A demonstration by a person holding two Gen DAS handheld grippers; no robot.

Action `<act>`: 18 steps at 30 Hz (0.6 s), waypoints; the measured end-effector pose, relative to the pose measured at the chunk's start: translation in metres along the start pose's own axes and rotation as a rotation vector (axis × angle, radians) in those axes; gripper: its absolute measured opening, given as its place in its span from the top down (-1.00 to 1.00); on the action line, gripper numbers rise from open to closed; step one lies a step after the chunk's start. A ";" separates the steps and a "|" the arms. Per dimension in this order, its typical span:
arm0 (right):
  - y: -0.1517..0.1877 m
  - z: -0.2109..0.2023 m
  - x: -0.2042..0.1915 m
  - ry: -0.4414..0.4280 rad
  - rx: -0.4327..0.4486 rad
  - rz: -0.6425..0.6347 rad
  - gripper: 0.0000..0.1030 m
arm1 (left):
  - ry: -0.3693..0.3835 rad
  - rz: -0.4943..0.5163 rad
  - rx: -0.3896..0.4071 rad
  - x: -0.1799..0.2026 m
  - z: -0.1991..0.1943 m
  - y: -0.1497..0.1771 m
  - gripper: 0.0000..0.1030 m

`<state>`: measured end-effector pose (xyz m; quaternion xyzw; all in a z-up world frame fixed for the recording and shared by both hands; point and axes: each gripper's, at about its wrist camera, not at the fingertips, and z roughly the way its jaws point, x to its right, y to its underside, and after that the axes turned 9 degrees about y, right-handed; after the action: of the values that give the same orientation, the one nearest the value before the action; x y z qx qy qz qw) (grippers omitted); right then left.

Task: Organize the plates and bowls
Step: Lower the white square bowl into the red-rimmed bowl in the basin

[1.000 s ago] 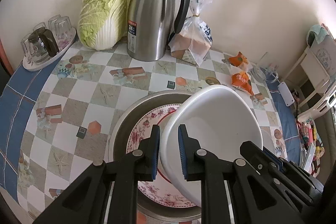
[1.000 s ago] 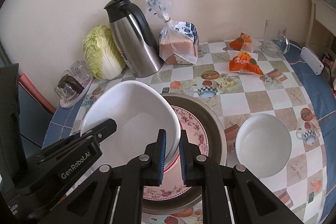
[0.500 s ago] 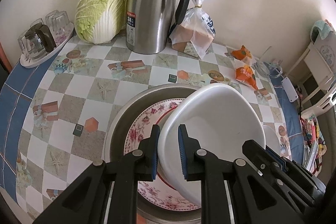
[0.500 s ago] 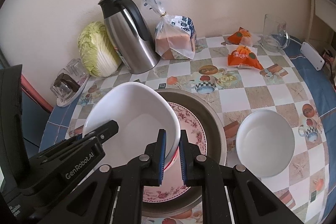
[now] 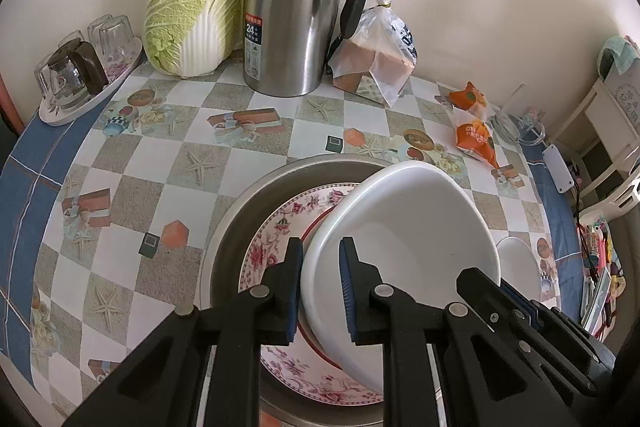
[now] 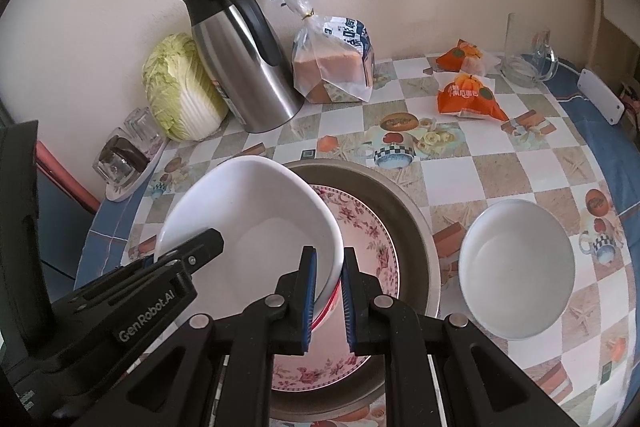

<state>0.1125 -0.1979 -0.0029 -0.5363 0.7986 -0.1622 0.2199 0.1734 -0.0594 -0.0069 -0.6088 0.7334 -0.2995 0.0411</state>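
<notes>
1. Both grippers pinch one large white bowl by its rim: the left gripper clamps the rim's left side, the right gripper clamps the rim's right side.
2. That bowl hangs tilted above the floral plate, its low edge close to the plate; whether they touch cannot be told.
3. Under the bowl, the floral plate lies inside a grey metal basin on the checked tablecloth.
4. Just right of the basin stands a second, smaller white bowl, apart from the basin.
5. Beyond the basin, against the wall, stand a steel thermos jug, a cabbage to its left and a bagged loaf to its right.
6. Far left of the basin sits a tray of glasses; to its far right lie orange snack packets.
</notes>
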 end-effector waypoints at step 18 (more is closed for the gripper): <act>0.001 0.007 0.002 -0.015 -0.012 0.008 0.73 | 0.002 -0.002 -0.002 -0.002 -0.001 0.001 0.65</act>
<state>0.1142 -0.1996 -0.0095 -0.5355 0.8000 -0.1527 0.2235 0.1729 -0.0567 -0.0067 -0.6094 0.7331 -0.2993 0.0393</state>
